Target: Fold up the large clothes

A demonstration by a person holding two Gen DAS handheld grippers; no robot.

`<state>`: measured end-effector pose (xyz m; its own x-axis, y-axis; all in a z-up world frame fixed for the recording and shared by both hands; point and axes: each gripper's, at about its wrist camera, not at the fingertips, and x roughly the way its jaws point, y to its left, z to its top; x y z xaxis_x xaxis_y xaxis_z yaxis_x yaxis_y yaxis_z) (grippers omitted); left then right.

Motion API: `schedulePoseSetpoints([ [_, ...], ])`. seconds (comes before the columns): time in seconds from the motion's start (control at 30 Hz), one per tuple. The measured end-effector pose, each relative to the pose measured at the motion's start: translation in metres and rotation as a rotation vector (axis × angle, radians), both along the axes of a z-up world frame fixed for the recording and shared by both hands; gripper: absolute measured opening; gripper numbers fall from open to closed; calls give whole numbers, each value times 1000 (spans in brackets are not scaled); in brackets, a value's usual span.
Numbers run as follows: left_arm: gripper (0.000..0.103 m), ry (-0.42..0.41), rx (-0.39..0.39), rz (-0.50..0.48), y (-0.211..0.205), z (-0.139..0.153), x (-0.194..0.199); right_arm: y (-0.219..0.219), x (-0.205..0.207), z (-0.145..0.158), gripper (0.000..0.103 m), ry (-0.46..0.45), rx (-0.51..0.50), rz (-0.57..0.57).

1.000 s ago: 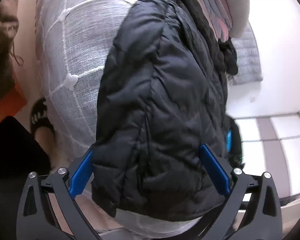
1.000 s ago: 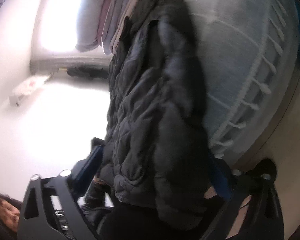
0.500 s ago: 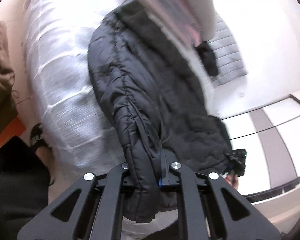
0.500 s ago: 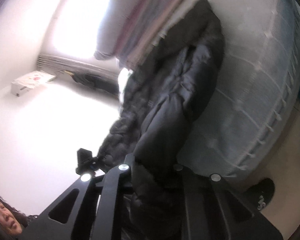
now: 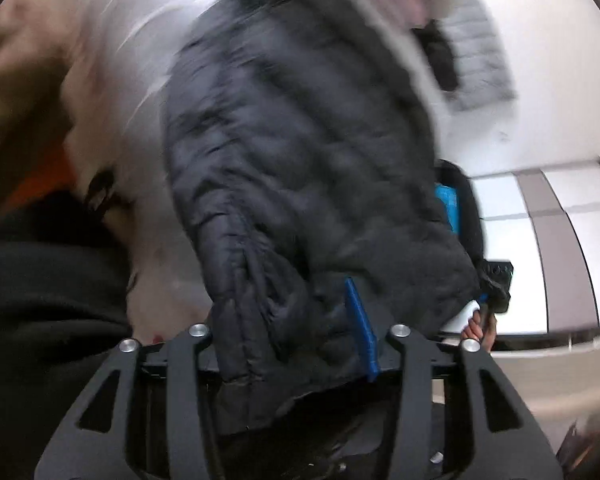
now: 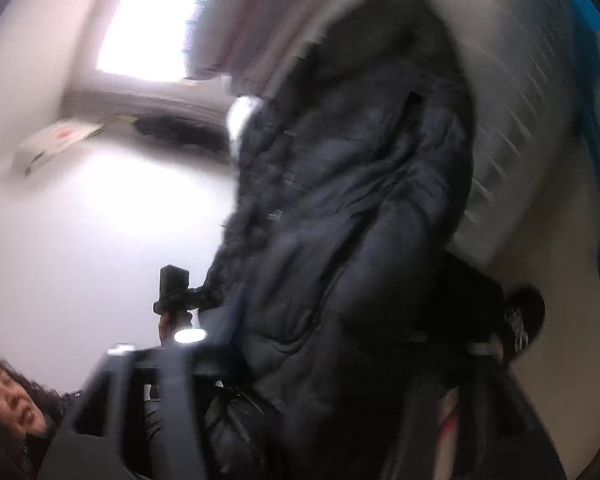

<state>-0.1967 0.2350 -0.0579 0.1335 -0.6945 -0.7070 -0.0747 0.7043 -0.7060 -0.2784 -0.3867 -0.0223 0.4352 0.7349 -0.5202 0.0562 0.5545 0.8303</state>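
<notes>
A black quilted puffer jacket (image 5: 300, 152) lies lengthwise on the white bed (image 5: 140, 92). Its hem fills the space between the fingers of my left gripper (image 5: 292, 336), whose jaws stand partly apart, with one blue pad (image 5: 362, 332) showing against the cloth. In the right wrist view the same jacket (image 6: 340, 200) hangs in front of my right gripper (image 6: 300, 360); its fingers are blurred and spread wide, with the jacket edge between them. Both views are motion-blurred.
Folded bedding (image 5: 476, 64) lies at the far end of the bed. A black slipper (image 6: 524, 320) sits on the floor beside the bed. The person's face (image 6: 8, 396) shows low left. A window (image 6: 156, 20) is bright on the far wall.
Both grippers were open around the hem a second ago, clamped shut on it half a second ago, and now their jaws stand apart again. Both views have swung and blurred.
</notes>
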Motion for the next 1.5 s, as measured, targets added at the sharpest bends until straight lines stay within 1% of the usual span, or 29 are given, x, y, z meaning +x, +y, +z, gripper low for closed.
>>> schedulePoseSetpoints([
  [0.07,46,38,-13,42,6,-17,4,-14,5,-9,60,16,28,-59],
  [0.13,46,36,0,91,14,-23,6,-35,8,-9,67,15,-14,-173],
  [0.17,46,29,6,108,15,-21,5,-46,12,0,68,-10,-38,-239],
  [0.23,47,-9,36,171,26,-12,9,-53,20,16,68,-79,-19,-274],
  [0.27,49,-25,49,191,31,-7,12,-50,27,25,71,-112,-17,-266],
  [0.3,50,-37,58,205,34,-5,15,-39,42,38,74,-146,-26,-222],
  [0.33,50,-47,80,227,39,0,17,-30,53,41,76,-154,-34,-183],
  [0.4,53,-89,152,297,48,14,24,5,86,48,82,-146,-51,-46],
  [0.47,56,-147,193,361,55,33,30,34,118,43,82,-113,-68,60],
  [0.57,58,-267,119,374,43,60,52,63,151,20,82,-21,-80,149],
  [0.6,59,-295,96,356,35,65,58,71,161,3,82,48,-117,167],
  [0.67,61,-353,62,282,7,75,77,79,169,-26,82,144,-146,185],
  [0.7,61,-374,56,233,-12,75,89,80,169,-33,82,162,-146,187],
  [0.73,61,-372,57,197,-27,71,100,81,169,-34,82,167,-147,182],
  [0.8,61,-284,105,134,-53,43,124,84,164,-24,82,156,-157,166],
  [0.83,61,-222,140,107,-62,26,133,88,164,-19,82,137,-137,165],
  [0.87,61,-207,156,97,-67,15,136,91,159,-7,82,107,-113,172],
  [0.9,61,-217,161,98,-67,13,135,101,156,7,82,60,-87,196],
  [0.97,61,-227,168,99,-69,19,134,122,157,21,83,13,-69,243],
  [1.03,61,-220,153,111,-66,25,131,140,160,25,88,-10,-47,297],
  [1.07,61,-214,150,117,-64,28,129,149,161,23,91,-5,-59,323],
  [1.13,61,-216,141,127,-58,32,126,170,173,-7,91,112,-189,367],
  [1.17,61,-221,138,130,-55,31,122,174,175,-23,91,167,-203,387],
  [1.2,61,-231,130,135,-51,36,118,175,176,-27,91,177,-198,386],
  [1.27,64,-244,116,145,-38,43,106,168,171,-15,91,141,-158,355],
  [1.3,70,-248,111,154,-28,45,100,164,168,-9,91,111,-132,341],
  [1.37,75,-253,113,173,-12,47,89,148,154,13,91,23,-90,288],
  [1.43,75,-244,123,205,8,44,77,126,140,27,91,-18,-102,223],
  [1.5,75,-228,106,238,24,35,68,87,123,38,91,-31,-116,116],
])
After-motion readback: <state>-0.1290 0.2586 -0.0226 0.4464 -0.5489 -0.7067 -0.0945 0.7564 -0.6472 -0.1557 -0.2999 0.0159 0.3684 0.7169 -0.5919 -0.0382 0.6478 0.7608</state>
